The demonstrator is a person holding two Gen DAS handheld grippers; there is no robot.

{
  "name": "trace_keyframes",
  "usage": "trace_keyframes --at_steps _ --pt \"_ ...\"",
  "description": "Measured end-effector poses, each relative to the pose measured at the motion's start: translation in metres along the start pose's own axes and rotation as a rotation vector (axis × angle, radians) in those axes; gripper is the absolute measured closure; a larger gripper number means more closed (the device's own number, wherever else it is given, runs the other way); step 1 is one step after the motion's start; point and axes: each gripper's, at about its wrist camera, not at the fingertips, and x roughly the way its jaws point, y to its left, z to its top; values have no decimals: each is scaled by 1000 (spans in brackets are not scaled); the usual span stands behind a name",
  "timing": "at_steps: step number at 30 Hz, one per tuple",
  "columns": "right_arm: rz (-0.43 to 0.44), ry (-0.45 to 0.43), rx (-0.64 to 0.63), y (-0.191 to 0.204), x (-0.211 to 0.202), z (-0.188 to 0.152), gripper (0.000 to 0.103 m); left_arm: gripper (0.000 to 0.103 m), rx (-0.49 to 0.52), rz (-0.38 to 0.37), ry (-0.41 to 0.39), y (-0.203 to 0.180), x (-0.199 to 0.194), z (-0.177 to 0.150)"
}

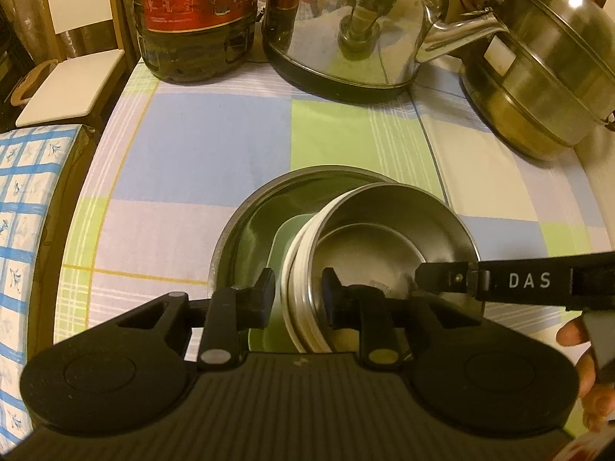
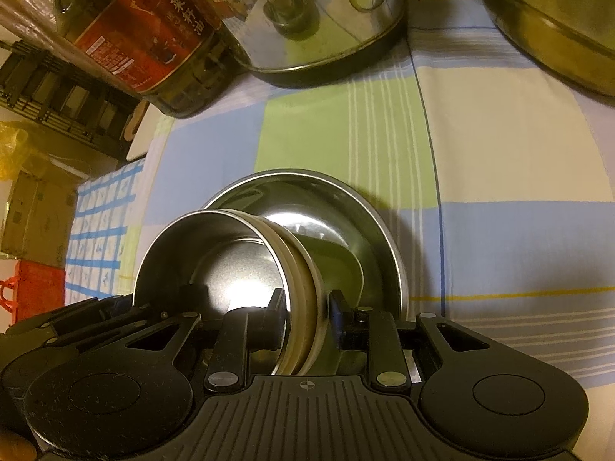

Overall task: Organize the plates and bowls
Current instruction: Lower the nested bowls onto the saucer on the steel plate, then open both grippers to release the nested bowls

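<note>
A small steel bowl with a white band round its rim sits tilted on a green plate, inside a wide steel plate on the checked cloth. My left gripper has one finger on each side of the bowl's near wall and is shut on it. My right gripper clamps the opposite wall of the same bowl, over the wide plate. Its finger shows in the left wrist view, reaching in from the right.
A dark oil bottle, a steel kettle and a lidded steel pot stand along the table's far side. A blue-patterned cloth lies at the left edge. A white board lies beyond it.
</note>
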Motion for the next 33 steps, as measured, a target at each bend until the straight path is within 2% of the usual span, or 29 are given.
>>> trace_keyframes --at_steps 6,8,14,27,33 --pt "0 -33 -1 5 -7 -4 62 76 3 -5 6 4 -1 -2" --pt "-2 -43 0 6 -9 -5 53 76 4 -9 8 5 -2 -3" --pt "-12 -98 -3 11 -22 -14 43 75 30 -13 -20 6 -11 -5" --pt "20 -291 15 13 -79 -57 37 72 104 30 -201 3 -72 -10" --pt "20 -369 -16 14 -106 -84 36 67 88 32 -277 0 -110 -27"
